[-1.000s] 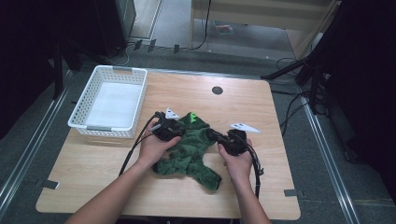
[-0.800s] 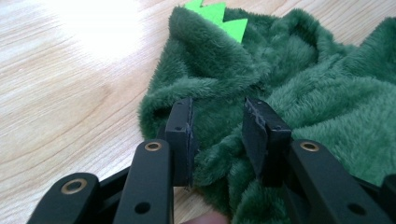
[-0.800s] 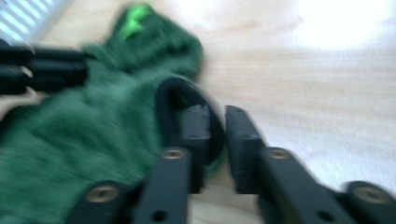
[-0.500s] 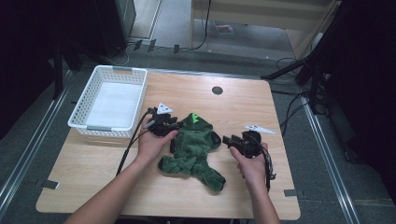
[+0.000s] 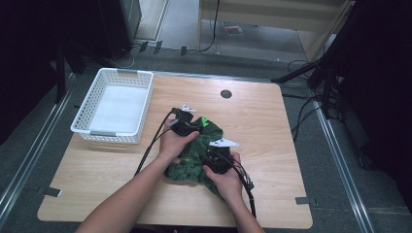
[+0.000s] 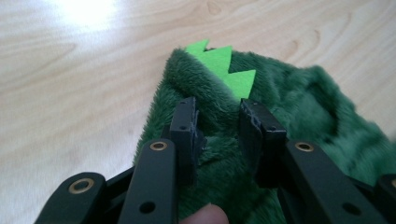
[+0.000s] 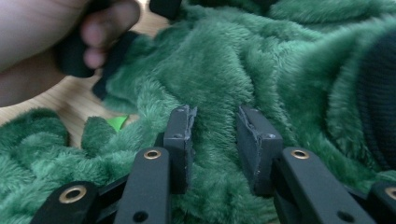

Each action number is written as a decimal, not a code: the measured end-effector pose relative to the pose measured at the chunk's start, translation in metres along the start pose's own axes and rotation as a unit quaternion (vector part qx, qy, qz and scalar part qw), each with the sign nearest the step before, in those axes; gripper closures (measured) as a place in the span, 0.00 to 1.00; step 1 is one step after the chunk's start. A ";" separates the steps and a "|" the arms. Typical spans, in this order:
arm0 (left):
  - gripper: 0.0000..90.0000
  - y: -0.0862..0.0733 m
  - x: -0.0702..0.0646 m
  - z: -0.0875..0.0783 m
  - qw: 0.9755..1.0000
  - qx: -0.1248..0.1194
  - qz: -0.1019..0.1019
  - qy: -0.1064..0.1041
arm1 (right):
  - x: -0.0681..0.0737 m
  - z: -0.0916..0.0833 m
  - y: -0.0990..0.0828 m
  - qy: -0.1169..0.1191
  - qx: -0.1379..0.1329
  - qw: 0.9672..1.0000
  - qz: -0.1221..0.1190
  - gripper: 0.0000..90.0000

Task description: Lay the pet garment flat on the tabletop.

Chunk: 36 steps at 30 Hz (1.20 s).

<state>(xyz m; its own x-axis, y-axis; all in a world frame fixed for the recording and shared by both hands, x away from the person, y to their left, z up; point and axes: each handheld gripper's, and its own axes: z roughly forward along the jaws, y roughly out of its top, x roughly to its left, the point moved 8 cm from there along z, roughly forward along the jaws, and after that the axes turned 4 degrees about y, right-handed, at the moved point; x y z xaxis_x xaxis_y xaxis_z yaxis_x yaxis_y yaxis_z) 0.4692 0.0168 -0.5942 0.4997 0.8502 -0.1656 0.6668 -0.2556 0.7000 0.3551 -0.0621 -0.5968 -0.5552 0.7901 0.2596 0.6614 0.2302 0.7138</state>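
The left gripper (image 6: 217, 126) is pinching a ridge of the green plush garment (image 5: 194, 153) between its jaws, just below the bright green felt spikes (image 6: 224, 70); the fleece is bulging up between the pads. The right gripper (image 7: 215, 140) is also biting into a thick fold of the same fleece, its jaws having just been closing, with pile pressed between them.

Compared with half a second ago, the right hand (image 5: 226, 182) has swung in from the bare wood at the garment's right and is now sitting on its near right part, while the left hand (image 5: 172, 141) is holding the far edge by the spikes. The garment itself is looking more bunched than a second ago. That suggests a fold or gather is under way, with both ends now secured.

The garment is lying near the middle of the wooden table (image 5: 272, 131). A white basket (image 5: 85, 121) is standing at the far left, well apart, and nothing is blocking the way towards it. The cables (image 5: 150, 145) are trailing back over the near edge.
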 end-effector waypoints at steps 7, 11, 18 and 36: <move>0.84 0.021 0.003 0.021 0.996 0.001 0.037 0.082 | 0.003 -0.004 -0.005 0.007 0.009 1.000 -0.021 0.76; 0.86 0.025 0.004 0.025 0.995 -0.009 0.024 0.093 | 0.003 -0.004 -0.005 0.011 0.007 1.000 -0.020 0.76; 0.59 0.026 0.005 -0.011 0.997 -0.071 0.006 0.043 | 0.001 -0.027 0.011 0.037 -0.019 0.998 -0.041 0.60; 0.68 -0.054 0.003 -0.056 0.999 -0.001 0.028 0.024 | -0.064 -0.021 0.018 -0.043 -0.029 0.998 0.039 0.85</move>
<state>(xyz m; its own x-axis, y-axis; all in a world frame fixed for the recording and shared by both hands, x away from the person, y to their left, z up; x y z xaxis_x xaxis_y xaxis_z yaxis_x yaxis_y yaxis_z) 0.4037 0.0594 -0.5932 0.5084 0.8561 -0.0927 0.6374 -0.3017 0.7090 0.3920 -0.1205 -0.5869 -0.4556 0.8511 0.2608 0.6698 0.1348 0.7302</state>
